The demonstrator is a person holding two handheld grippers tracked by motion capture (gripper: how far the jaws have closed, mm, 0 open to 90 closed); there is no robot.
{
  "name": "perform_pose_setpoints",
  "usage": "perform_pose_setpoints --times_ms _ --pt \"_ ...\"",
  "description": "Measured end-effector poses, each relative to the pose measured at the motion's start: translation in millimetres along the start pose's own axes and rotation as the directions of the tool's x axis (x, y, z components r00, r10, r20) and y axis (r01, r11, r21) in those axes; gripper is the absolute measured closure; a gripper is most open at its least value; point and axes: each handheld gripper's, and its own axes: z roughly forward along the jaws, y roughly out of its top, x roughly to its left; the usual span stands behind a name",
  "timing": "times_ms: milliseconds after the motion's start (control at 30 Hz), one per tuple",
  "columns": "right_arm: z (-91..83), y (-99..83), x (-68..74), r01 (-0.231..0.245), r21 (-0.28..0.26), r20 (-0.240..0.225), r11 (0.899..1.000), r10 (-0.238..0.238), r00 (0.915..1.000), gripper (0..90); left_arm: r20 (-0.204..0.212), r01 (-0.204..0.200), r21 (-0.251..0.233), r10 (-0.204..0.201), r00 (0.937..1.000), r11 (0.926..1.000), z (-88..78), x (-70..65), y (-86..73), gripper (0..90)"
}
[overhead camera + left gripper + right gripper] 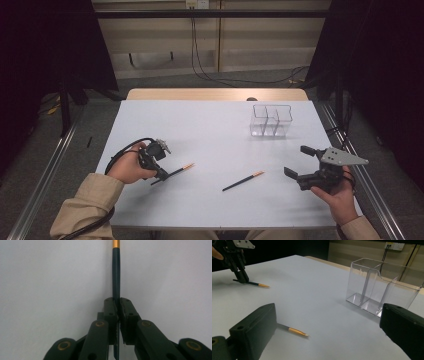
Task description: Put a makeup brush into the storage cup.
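Observation:
A dark stick with a gold tip [176,171] lies on the white table [210,120] at the left. My left gripper [161,175] is shut on its dark end. In the left gripper view the stick [116,272] runs straight up from between the closed jaws of the left gripper [117,301]. A second gold-tipped stick [243,180] lies loose near the table's middle. My right gripper [297,161] stands open at the right, with nothing between its jaws. The right gripper view shows that loose stick [295,331] just beyond the left jaw of the right gripper [328,315], and farther off the left gripper [243,278].
A clear plastic holder with compartments [270,120] stands at the back right of the table, empty; it appears close by in the right gripper view [382,287]. Metal rails run along both table sides. Cables hang against the far wall.

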Motion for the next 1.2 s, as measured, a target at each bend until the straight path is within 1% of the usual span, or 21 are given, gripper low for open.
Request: perform_pose_setpoints --times_ms 33,100,167,267,300,367,400,433,467,567,600,633,733,767,800,900,1000,1067,1133,1167,1200 --pt "0.0 0.0 0.0 0.000 -0.001 0.000 1.000 0.000 1.0000 0.5 -0.004 0.003 -0.014 -0.003 1.0000 0.9999 -0.7 0.0 -0.3 84.8" --pt "0.1 -0.1 0.1 -0.001 -0.001 -0.001 1.000 0.001 1.0000 0.5 0.009 0.011 -0.031 -0.010 0.9999 0.9995 -1.9 0.8 -0.7 84.7" --pt "0.3 -0.2 0.0 -0.001 0.000 -0.001 1.000 0.001 1.0000 0.5 0.013 0.018 -0.053 -0.017 0.9998 0.9984 -2.3 0.5 -1.1 84.8" --pt "0.5 0.0 0.1 0.001 -0.001 -0.001 1.000 -0.001 1.0000 0.5 0.024 0.035 -0.092 -0.033 0.9992 0.9951 -1.1 -0.5 -1.5 84.7" --pt "0.5 0.1 0.4 0.002 -0.001 -0.001 1.000 -0.002 1.0000 0.5 0.020 0.043 -0.104 -0.041 0.9989 0.9936 -0.5 -1.2 -1.5 84.8" --pt "0.4 0.1 0.3 0.003 -0.001 0.001 1.000 -0.003 1.0000 0.5 0.023 0.048 -0.111 -0.045 0.9987 0.9926 -0.7 -0.9 -1.2 84.8" --pt "0.3 0.1 0.2 0.001 -0.001 0.000 1.000 -0.001 1.0000 0.5 0.022 0.056 -0.126 -0.054 0.9983 0.9904 -0.6 -1.1 -1.4 84.8" --pt "0.3 0.1 0.2 0.001 -0.001 0.000 1.000 -0.001 1.0000 0.5 0.030 0.062 -0.132 -0.059 0.9978 0.9892 -0.7 -0.7 -1.3 84.8" --pt "0.3 0.0 0.1 0.001 -0.002 0.000 1.000 -0.001 1.0000 0.5 0.023 0.062 -0.127 -0.059 0.9980 0.9900 -0.7 -1.2 -1.1 84.8" --pt "0.1 0.0 0.1 -0.001 0.000 0.000 1.000 0.001 1.0000 0.5 -0.010 0.052 -0.070 -0.053 0.9986 0.9962 1.2 -2.9 0.5 84.8" --pt "0.1 0.0 0.1 -0.001 0.000 0.000 1.000 0.001 1.0000 0.5 -0.002 0.049 -0.061 -0.049 0.9988 0.9969 1.6 -2.6 0.9 84.8" --pt "0.3 0.0 0.1 0.001 -0.003 -0.002 1.000 -0.001 1.0000 0.5 -0.013 0.045 -0.053 -0.046 0.9989 0.9976 2.4 -3.1 1.4 84.7" --pt "0.4 0.1 0.2 0.002 -0.001 0.000 1.000 -0.002 1.0000 0.5 -0.050 0.011 0.014 -0.010 0.9987 0.9998 3.8 -4.5 3.8 84.7" --pt "0.4 0.2 0.3 0.002 -0.002 0.000 1.000 -0.002 1.0000 0.5 -0.062 -0.001 0.027 0.002 0.9980 0.9996 4.5 -5.1 4.5 84.6" --pt "0.2 0.3 0.4 0.002 -0.001 0.002 1.000 -0.002 1.0000 0.5 -0.066 -0.006 0.041 0.009 0.9978 0.9991 5.3 -5.5 5.0 84.6" --pt "0.2 0.1 0.2 -0.002 -0.003 -0.001 1.000 0.002 1.0000 0.5 -0.069 -0.011 0.060 0.015 0.9975 0.9981 6.4 -6.4 6.9 84.3" --pt "0.5 0.0 0.2 0.002 -0.001 0.000 1.000 -0.002 1.0000 0.5 -0.079 -0.023 0.088 0.030 0.9964 0.9959 8.2 -8.0 10.4 83.2" --pt "0.5 0.2 0.5 0.004 0.000 -0.001 1.000 -0.004 1.0000 0.5 -0.096 -0.025 0.116 0.037 0.9947 0.9929 9.6 -10.7 14.3 83.1" --pt "0.6 0.3 0.6 0.005 0.000 0.000 1.000 -0.005 1.0000 0.5 -0.114 -0.038 0.147 0.055 0.9920 0.9885 11.0 -13.9 17.7 83.2" --pt "0.5 0.3 0.6 0.005 0.000 0.000 1.000 -0.005 1.0000 0.5 -0.125 -0.037 0.159 0.058 0.9905 0.9866 11.5 -15.4 19.0 84.1" --pt "0.3 0.4 0.5 0.006 -0.001 0.000 1.000 -0.006 1.0000 0.5 -0.129 -0.035 0.162 0.056 0.9901 0.9863 11.9 -16.2 19.5 84.4"
